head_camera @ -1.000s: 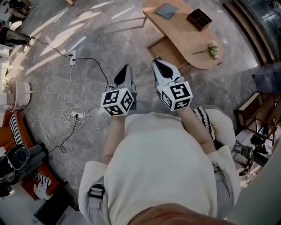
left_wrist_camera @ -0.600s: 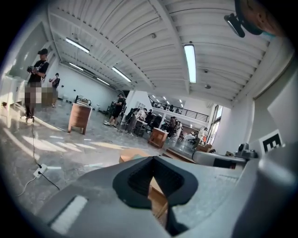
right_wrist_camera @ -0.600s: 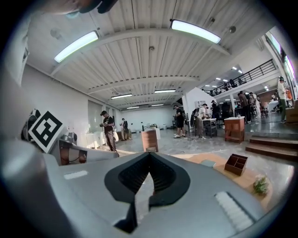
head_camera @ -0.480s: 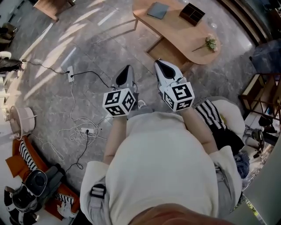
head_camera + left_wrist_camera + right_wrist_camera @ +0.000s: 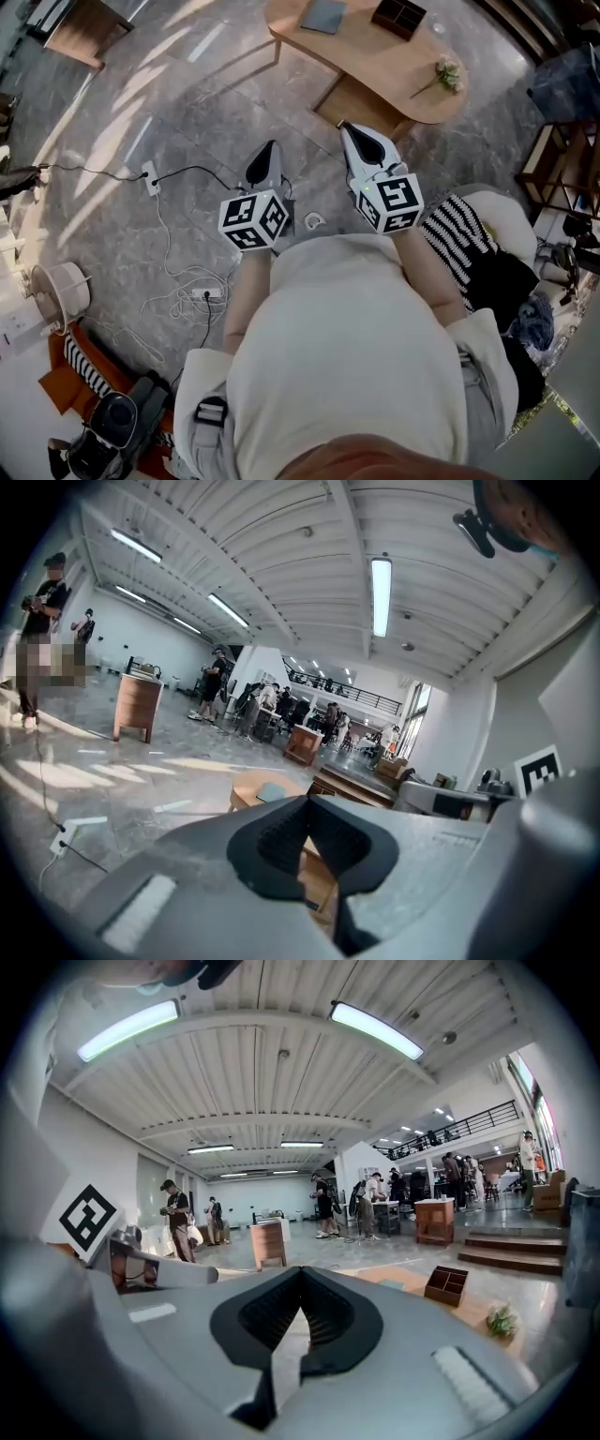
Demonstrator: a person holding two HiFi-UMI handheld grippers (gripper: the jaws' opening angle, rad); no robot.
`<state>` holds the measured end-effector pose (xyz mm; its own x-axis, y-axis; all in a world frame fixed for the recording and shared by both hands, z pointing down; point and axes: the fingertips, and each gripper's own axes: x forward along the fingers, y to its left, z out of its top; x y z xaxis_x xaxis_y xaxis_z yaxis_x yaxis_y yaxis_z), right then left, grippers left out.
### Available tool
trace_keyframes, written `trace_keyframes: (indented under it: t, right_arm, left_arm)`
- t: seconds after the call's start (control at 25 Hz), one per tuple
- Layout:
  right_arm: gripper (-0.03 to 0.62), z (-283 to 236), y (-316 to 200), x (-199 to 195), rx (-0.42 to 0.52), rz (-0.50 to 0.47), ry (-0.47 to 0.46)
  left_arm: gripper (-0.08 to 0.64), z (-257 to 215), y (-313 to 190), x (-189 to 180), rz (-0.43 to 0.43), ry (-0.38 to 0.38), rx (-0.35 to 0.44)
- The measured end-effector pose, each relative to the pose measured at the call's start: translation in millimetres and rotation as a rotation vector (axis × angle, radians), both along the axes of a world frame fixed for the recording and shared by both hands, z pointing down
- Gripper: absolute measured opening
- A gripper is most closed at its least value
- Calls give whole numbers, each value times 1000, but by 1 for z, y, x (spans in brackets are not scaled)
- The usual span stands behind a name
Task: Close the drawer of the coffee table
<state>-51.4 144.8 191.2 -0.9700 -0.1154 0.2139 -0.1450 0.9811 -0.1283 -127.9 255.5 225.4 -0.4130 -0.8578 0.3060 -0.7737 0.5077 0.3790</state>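
Ahead, the drawer [image 5: 366, 101] lies beyond the right hand-held gripper [image 5: 351, 130].

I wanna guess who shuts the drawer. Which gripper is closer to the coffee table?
The right gripper: its tip points at the open drawer of the coffee table from close by, while the left gripper is farther off, over the floor.

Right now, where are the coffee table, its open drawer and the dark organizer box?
coffee table [image 5: 375, 58], head view, bare wooden top.
open drawer [image 5: 358, 99], head view, its inner floor.
dark organizer box [image 5: 398, 16], head view, its middle.
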Motion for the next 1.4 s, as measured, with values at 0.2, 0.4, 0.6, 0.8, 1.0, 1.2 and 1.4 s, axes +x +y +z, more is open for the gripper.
trace_keyframes:
  t: [0.2, 0.4, 0.6, 0.8, 1.0, 1.2, 1.4]
  right_arm:
    - [2, 4, -13, 5, -11, 68, 21]
    - [2, 12, -30, 14, -41, 130, 37]
    - [2, 26, -45, 7, -66, 160, 44]
    - [2, 31, -68, -18, -80, 193, 32]
    - [2, 30, -99, -42, -84, 242, 30]
    - [2, 28, -124, -63, -70, 264, 32]
    - [2, 35, -146, -67, -78, 314, 41]
  left_arm:
    - [0, 10, -4, -13, 26, 38, -15]
    - [0, 16, -17, -19, 53, 52, -17]
    - [0, 25, -31, -34, 55, 64, -24]
    - [0, 33, -55, -59, 92, 58, -49]
    - [0, 26, -93, -84, 162, 44, -50]
    - [0, 28, -131, -104, 233, 41, -67]
    - [0, 41, -155, -117, 275, 49, -107]
